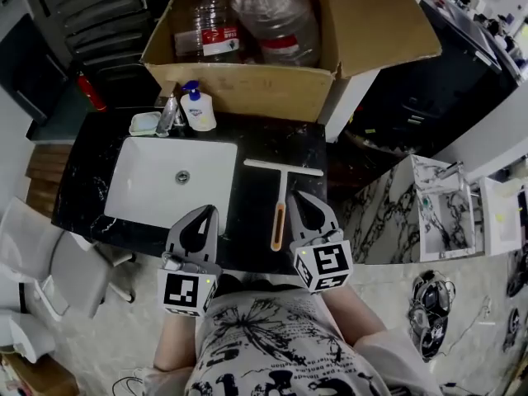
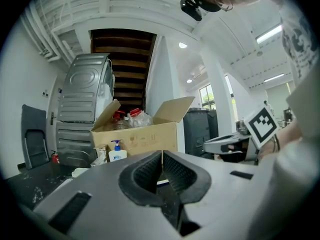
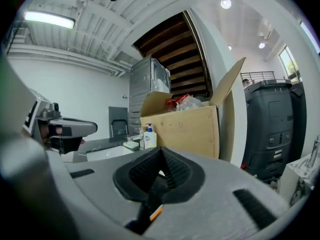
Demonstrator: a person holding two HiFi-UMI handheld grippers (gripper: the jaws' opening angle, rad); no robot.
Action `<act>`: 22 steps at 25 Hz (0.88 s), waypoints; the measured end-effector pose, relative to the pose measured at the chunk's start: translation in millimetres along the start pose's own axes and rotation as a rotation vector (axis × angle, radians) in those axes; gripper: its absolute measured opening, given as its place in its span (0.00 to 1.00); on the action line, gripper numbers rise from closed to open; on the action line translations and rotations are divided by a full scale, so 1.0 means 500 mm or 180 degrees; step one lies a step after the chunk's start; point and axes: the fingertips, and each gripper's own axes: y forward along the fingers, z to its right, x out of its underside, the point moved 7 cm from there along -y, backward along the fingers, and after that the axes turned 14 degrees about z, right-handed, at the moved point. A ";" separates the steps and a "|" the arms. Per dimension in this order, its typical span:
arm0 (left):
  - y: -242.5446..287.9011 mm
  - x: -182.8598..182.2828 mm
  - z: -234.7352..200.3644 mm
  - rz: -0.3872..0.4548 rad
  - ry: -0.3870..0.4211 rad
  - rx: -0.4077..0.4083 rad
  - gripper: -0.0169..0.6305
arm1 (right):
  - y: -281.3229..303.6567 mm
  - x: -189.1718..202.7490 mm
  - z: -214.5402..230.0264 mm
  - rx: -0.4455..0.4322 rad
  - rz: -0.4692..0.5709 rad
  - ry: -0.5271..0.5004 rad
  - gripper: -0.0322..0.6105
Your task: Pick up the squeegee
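The squeegee (image 1: 280, 190) lies flat on the black marble counter (image 1: 256, 213), to the right of the white sink (image 1: 140, 180). Its white blade points away from me and its orange-inlaid handle (image 1: 278, 225) points toward me. My right gripper (image 1: 297, 195) hovers just right of the handle, jaws shut and empty. Through them, the right gripper view (image 3: 161, 149) shows a bit of orange handle (image 3: 155, 213) below. My left gripper (image 1: 211, 211) is over the counter's front edge near the sink, also shut with nothing in it; its pads meet in the left gripper view (image 2: 162, 153).
An open cardboard box (image 1: 247, 89) full of plastic bottles (image 1: 276, 15) stands behind the counter. A soap dispenser (image 1: 198, 110), faucet (image 1: 169, 115) and soap dish (image 1: 144, 124) sit behind the sink. A white chair (image 1: 74, 271) is at the left, a marble-patterned cabinet (image 1: 388, 213) at the right.
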 end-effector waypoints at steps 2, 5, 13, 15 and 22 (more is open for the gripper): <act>0.027 0.014 -0.010 -0.0019 -0.0043 0.0078 0.05 | 0.013 0.019 0.013 0.0096 -0.0174 0.0017 0.04; 0.063 0.033 -0.024 -0.0034 -0.0105 0.0254 0.05 | 0.032 0.051 0.023 0.0224 -0.0447 0.0035 0.04; 0.134 0.071 -0.105 -0.0161 -0.0174 0.0821 0.05 | 0.076 0.126 0.021 0.0722 -0.0974 0.0037 0.04; 0.143 0.083 -0.129 -0.0240 -0.0222 0.0915 0.05 | 0.084 0.145 0.019 0.0853 -0.1125 0.0059 0.04; 0.167 0.129 -0.186 -0.0309 -0.0322 0.1149 0.05 | 0.118 0.214 0.026 0.1220 -0.1573 0.0096 0.14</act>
